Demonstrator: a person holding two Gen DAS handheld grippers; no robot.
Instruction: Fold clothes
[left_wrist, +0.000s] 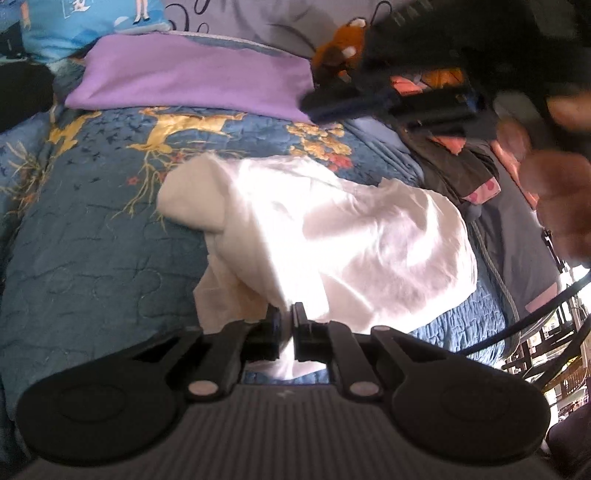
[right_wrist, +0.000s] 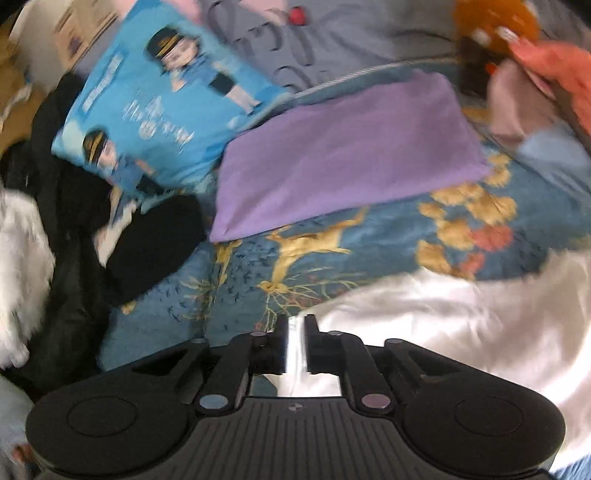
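A white garment (left_wrist: 351, 236) lies crumpled on the blue patterned quilt (left_wrist: 92, 240). My left gripper (left_wrist: 286, 314) is shut on its near edge, and a fold of white cloth is pinched between the pads. In the left wrist view my right gripper (left_wrist: 317, 105) hovers blurred above the quilt beyond the garment, carrying nothing, with a person's hand (left_wrist: 561, 199) behind it. In the right wrist view the right gripper (right_wrist: 296, 325) stands narrowly open over the white garment's (right_wrist: 461, 332) left edge. White cloth shows through the gap, but the pads do not press on it.
A folded purple cloth (left_wrist: 192, 77) (right_wrist: 351, 155) lies farther back. A blue cartoon pillow (right_wrist: 159, 107) and black clothing (right_wrist: 155, 240) are to the left. A brown plush toy (left_wrist: 343, 48) and a dark and pink clothes pile (left_wrist: 458, 162) are to the right.
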